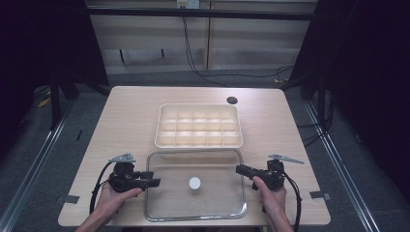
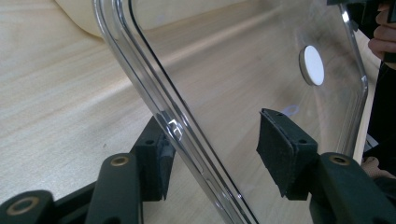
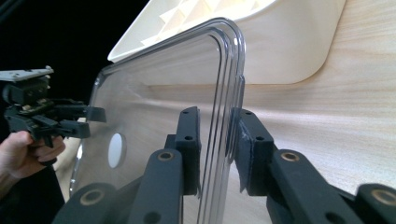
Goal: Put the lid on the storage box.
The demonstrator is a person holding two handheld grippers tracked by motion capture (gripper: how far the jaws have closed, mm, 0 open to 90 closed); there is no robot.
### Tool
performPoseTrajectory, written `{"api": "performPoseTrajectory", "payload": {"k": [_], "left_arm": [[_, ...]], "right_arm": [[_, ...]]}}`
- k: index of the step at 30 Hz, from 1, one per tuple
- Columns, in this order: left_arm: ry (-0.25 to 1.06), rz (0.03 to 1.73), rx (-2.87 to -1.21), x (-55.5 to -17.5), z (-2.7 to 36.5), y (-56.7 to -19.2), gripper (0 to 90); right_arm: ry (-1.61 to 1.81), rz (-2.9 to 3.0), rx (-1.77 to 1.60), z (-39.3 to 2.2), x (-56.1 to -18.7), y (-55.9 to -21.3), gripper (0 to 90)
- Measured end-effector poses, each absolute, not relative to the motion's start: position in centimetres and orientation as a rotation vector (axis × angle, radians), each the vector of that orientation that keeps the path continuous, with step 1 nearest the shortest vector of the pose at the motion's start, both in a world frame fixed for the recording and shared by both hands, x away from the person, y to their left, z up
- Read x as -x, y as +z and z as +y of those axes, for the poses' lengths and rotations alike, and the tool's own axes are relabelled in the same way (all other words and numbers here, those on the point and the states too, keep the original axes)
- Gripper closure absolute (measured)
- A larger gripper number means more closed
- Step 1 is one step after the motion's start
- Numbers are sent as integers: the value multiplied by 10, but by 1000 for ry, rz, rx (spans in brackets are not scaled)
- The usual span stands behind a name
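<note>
A clear rectangular lid (image 1: 193, 218) with a white round knob (image 1: 195, 183) lies at the table's near middle, just in front of a cream compartment tray (image 1: 159, 126). My left gripper (image 1: 155, 182) is at the lid's left edge. In the left gripper view its jaws (image 2: 215, 130) stand wide apart, straddling the lid's rim (image 2: 140, 79), with the knob (image 2: 312, 65) beyond. My right gripper (image 1: 239, 169) is at the lid's right edge. The right gripper view shows its pads (image 3: 217, 116) pressed close on the rim (image 3: 229, 60), with the left gripper (image 3: 91, 122) across the lid.
The cream tray (image 3: 280, 42) holds several empty compartments and sits right behind the lid. A dark round hole (image 1: 232, 100) marks the table's far right. The table's front edge runs just below the lid. Black cables trail over the floor behind.
</note>
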State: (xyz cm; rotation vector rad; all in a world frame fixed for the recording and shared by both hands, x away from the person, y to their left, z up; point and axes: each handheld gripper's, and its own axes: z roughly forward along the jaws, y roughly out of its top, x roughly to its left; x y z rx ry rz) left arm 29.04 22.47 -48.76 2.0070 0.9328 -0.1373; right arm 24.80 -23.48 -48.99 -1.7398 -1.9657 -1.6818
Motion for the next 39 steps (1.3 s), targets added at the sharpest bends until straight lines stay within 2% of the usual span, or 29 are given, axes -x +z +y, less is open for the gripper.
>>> {"api": "performPoseTrajectory", "payload": {"k": [24,39], "left_arm": [[-20,876,-1962,-283,226,-467,558],[4,863,-1914,-281,228,-461,598]], "right_arm": [[-1711,-2071,1725,-233,-245,-475,705],[-1761,-2089,1722,-232,-243,-464,709]]}}
